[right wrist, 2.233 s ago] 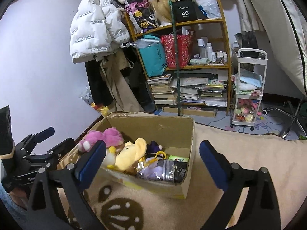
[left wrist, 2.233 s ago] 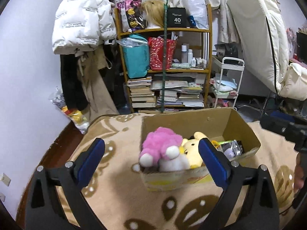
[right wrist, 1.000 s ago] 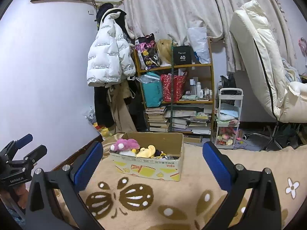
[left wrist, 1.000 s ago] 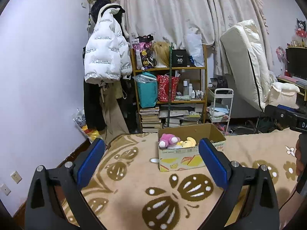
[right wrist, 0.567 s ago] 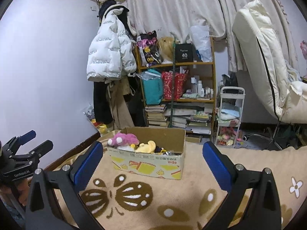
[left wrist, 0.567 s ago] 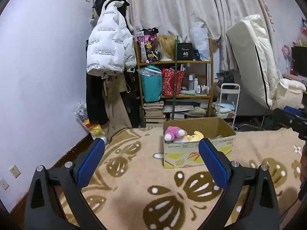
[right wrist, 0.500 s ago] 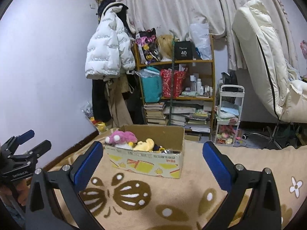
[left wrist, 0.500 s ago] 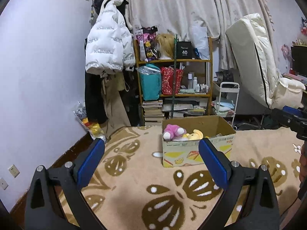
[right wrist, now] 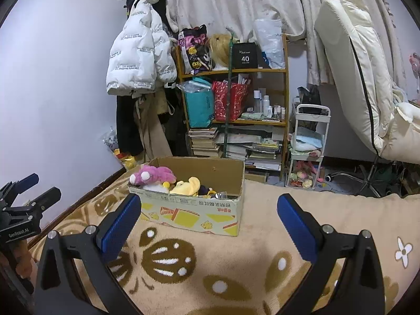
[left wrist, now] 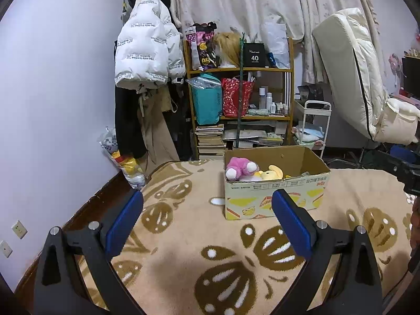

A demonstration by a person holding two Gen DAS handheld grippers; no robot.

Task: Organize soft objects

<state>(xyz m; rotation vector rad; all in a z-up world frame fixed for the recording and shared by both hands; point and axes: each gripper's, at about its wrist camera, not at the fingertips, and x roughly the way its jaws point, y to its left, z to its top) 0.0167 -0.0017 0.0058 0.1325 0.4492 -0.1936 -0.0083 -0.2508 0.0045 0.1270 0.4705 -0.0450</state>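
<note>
Soft toys sit in a cardboard box [left wrist: 273, 199] on a patterned blanket [left wrist: 199, 257].
A pink plush [left wrist: 237, 167] and a yellow plush [left wrist: 271, 174] lie at the box's left end. Both the left hand-held gripper [left wrist: 207, 220] and the right hand-held gripper [right wrist: 207, 223] hang spread wide and empty, short of the box.
</note>
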